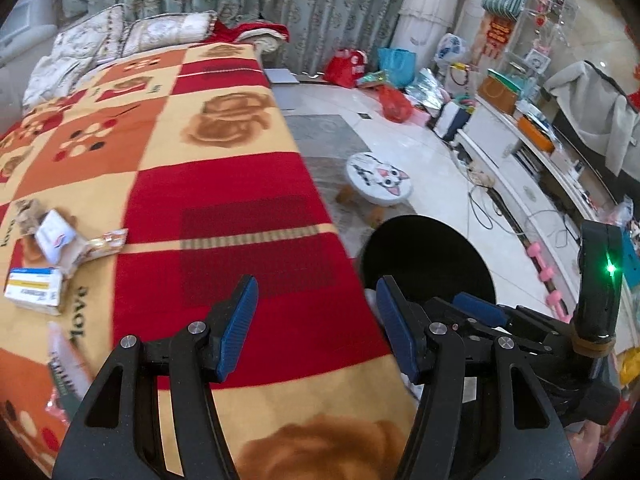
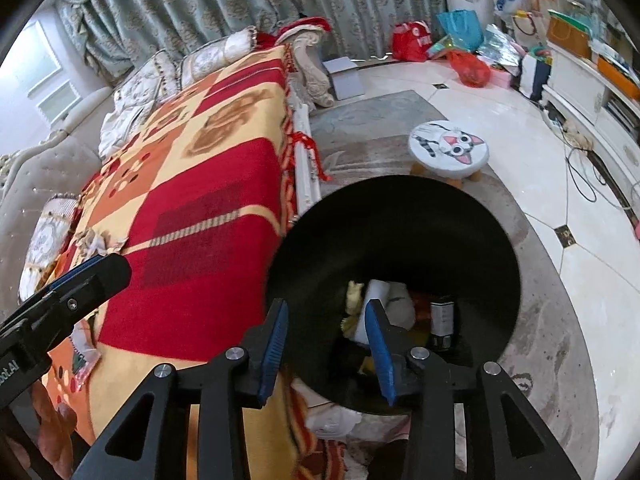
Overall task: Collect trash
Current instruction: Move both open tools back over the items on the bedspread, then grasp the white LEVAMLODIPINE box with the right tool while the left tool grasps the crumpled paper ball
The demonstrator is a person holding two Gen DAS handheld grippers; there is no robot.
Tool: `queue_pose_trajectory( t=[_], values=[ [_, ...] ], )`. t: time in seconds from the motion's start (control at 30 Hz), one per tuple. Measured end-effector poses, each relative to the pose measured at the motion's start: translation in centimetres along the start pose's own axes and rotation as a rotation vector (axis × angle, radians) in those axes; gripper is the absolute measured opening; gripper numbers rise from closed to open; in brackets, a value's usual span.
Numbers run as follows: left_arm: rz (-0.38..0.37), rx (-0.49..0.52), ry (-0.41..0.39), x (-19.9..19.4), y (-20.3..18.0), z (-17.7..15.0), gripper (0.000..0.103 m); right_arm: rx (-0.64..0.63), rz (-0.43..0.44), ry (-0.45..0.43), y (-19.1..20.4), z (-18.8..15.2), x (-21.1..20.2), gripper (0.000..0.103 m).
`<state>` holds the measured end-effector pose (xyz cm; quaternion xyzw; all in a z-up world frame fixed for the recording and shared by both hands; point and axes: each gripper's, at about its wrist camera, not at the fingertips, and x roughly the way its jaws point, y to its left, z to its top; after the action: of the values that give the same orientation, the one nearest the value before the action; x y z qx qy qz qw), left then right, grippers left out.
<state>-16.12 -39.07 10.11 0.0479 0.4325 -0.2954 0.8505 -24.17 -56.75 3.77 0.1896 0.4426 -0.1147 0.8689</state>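
Observation:
A black round bin (image 2: 400,216) stands on the floor beside the sofa; it holds a dark bottle (image 2: 442,318) and white and yellow scraps (image 2: 380,300). It also shows in the left wrist view (image 1: 424,252). On the sofa blanket lie a white and blue medicine box (image 1: 34,290), a crumpled box (image 1: 56,236), a clear wrapper (image 1: 106,240) and a foil packet (image 1: 64,364). My left gripper (image 1: 318,320) is open and empty above the blanket's edge. My right gripper (image 2: 328,340) is open and empty over the bin's near rim.
The red and yellow blanket (image 1: 224,184) covers the sofa, with cushions (image 1: 168,28) at its far end. A small cat-face stool (image 2: 448,148) stands on the rug beyond the bin. Bags (image 2: 468,68) and a white TV cabinet (image 1: 520,168) line the far side.

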Motion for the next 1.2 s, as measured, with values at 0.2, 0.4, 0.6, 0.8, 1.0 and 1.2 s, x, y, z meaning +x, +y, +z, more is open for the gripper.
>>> queue_pose_trajectory(
  t=[0.2, 0.4, 0.6, 0.8, 1.0, 1.2],
  values=[
    [0.052, -0.038, -0.004, -1.7, 3.7, -0.5, 0.06, -0.064, 0.037, 0.023, 4.0, -0.2, 0.7, 0.039],
    [0.111, -0.091, -0.015, -3.7, 8.6, -1.2, 0.06, -0.139, 0.085, 0.056, 8.6, -0.4, 2.1, 0.041],
    [0.187, -0.166, -0.011, -5.0, 14.7, -1.9, 0.06, -0.213, 0.146, 0.087, 13.4, -0.3, 3.5, 0.046],
    [0.252, -0.26, -0.004, -6.0, 21.6, -2.7, 0.06, -0.319, 0.221, 0.128, 19.1, 0.5, 5.6, 0.052],
    [0.319, -0.316, 0.003, -6.3, 27.2, -2.8, 0.06, -0.467, 0.294, 0.173, 26.4, 2.3, 9.1, 0.053],
    [0.332, -0.369, 0.014, -5.5, 32.0, -2.2, 0.06, -0.585, 0.32, 0.209, 32.5, 4.3, 12.9, 0.06]
  ],
)
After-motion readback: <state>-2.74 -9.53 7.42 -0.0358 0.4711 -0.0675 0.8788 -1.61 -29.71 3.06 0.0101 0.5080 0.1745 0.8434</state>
